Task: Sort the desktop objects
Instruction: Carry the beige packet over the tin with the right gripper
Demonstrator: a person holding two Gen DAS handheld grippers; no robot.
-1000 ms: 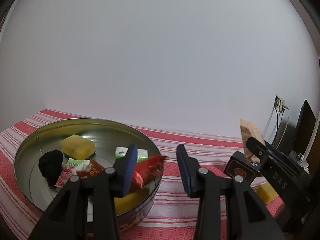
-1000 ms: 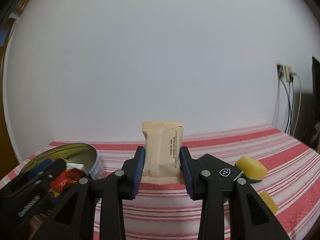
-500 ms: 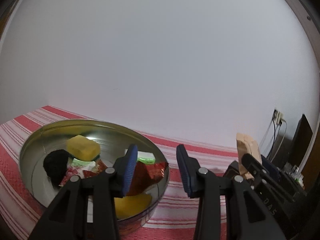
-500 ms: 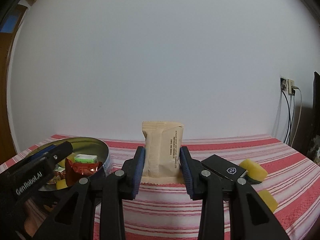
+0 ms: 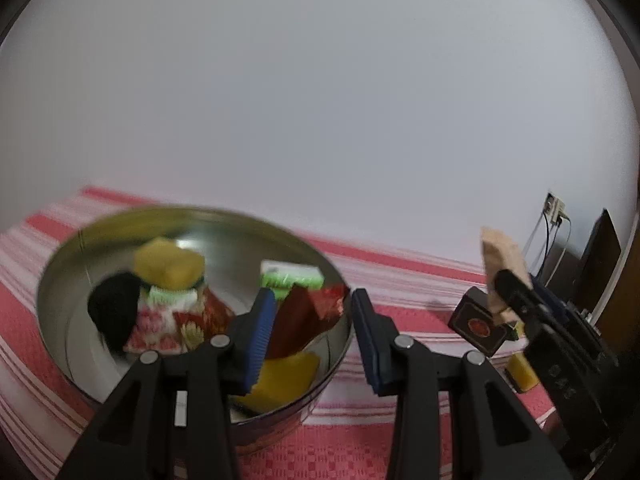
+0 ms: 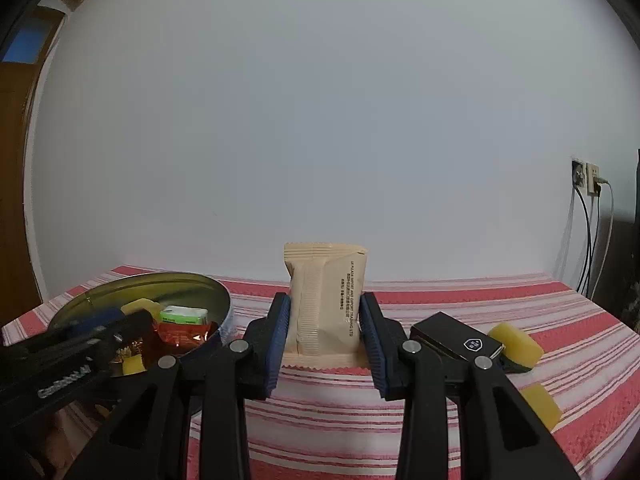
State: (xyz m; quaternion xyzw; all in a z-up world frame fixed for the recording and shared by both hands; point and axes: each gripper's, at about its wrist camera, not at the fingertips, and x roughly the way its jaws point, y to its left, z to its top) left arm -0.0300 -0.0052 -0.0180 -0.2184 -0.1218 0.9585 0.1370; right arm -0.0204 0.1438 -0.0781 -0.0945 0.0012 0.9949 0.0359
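A round metal tin (image 5: 60, 276) on the red striped cloth holds a yellow sponge (image 5: 168, 268), a black ball (image 5: 114, 310), a green-white packet (image 5: 290, 278), a red foil packet (image 5: 312, 312) and other snacks. My left gripper (image 5: 314, 330) is open above the tin's near right rim, with the red foil packet lying in the tin below the gap between its fingers. My right gripper (image 6: 324, 338) is shut on a beige snack packet (image 6: 326, 302), held upright above the cloth, right of the tin (image 6: 218, 294).
A black box (image 6: 456, 340) lies on the cloth right of the beige packet, with two yellow sponges (image 6: 516, 346) beside it. The box also shows in the left wrist view (image 5: 478, 326). Wall sockets with cables (image 6: 588, 184) are at far right.
The red foil packet has dropped from my left gripper into the tin, and the left gripper has risen. The right gripper has lifted the beige packet and moved slightly toward the tin.
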